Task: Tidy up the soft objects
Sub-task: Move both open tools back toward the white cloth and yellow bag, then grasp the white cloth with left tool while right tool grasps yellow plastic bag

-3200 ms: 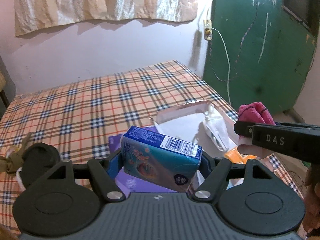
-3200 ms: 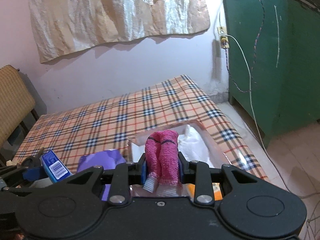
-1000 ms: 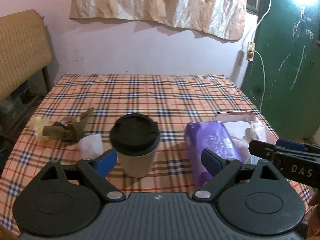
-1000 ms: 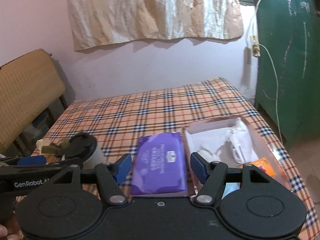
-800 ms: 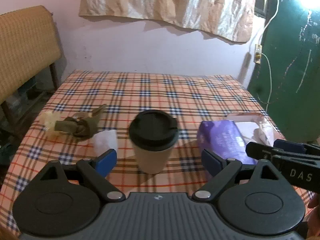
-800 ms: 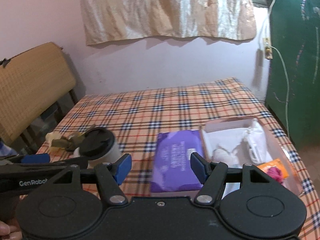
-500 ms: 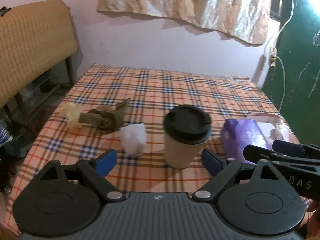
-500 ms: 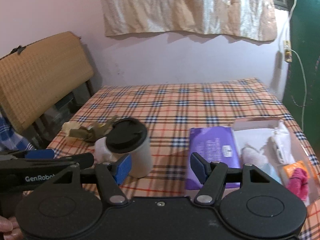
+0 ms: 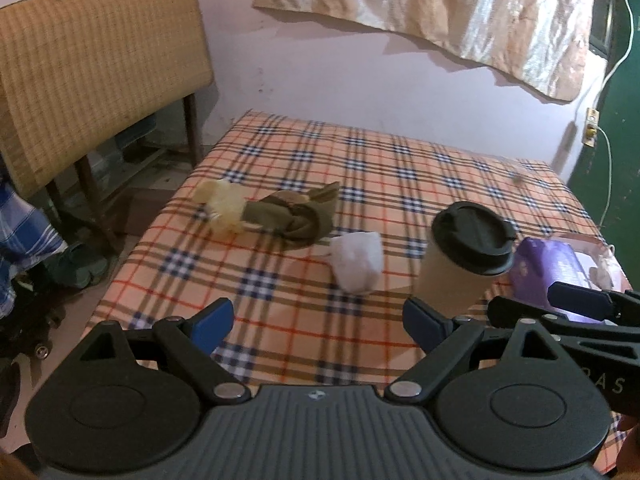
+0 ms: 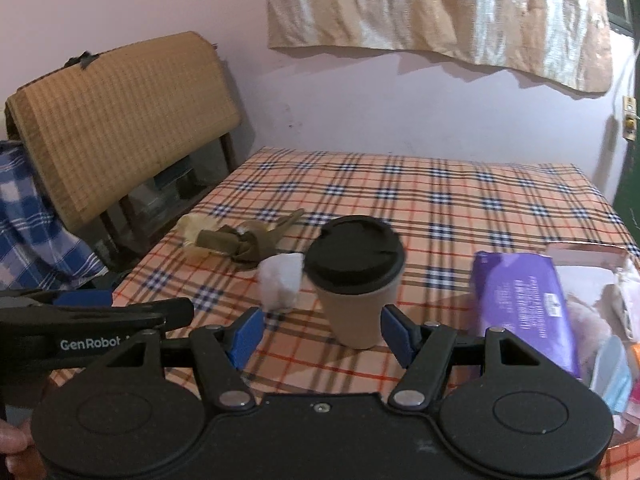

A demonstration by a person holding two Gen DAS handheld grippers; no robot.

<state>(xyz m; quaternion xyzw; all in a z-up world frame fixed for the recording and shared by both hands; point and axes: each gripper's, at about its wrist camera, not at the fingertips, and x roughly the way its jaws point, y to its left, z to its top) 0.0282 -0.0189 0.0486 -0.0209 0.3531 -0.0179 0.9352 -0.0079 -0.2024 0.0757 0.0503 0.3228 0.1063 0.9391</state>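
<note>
A knotted olive cloth (image 9: 294, 214) with a pale yellow soft piece (image 9: 222, 206) lies on the plaid table's left side; it also shows in the right wrist view (image 10: 240, 240). A small white soft wad (image 9: 356, 262) (image 10: 280, 282) lies beside a paper cup. A pink box (image 10: 588, 254) at the right holds white, blue and pink soft items. My left gripper (image 9: 318, 322) is open and empty above the near table edge. My right gripper (image 10: 322, 334) is open and empty, just in front of the cup.
A tan paper cup with a black lid (image 9: 466, 256) (image 10: 356, 280) stands mid-table. A purple wipes pack (image 10: 524, 304) (image 9: 550, 270) lies next to the box. A woven chair (image 9: 92, 68) stands left of the table. A green door (image 9: 620, 120) is at the right.
Both grippers let go of the tissue pack and the pink cloth earlier and stand open. Both views have swung left, from the box toward the cup, white wad and olive cloth.
</note>
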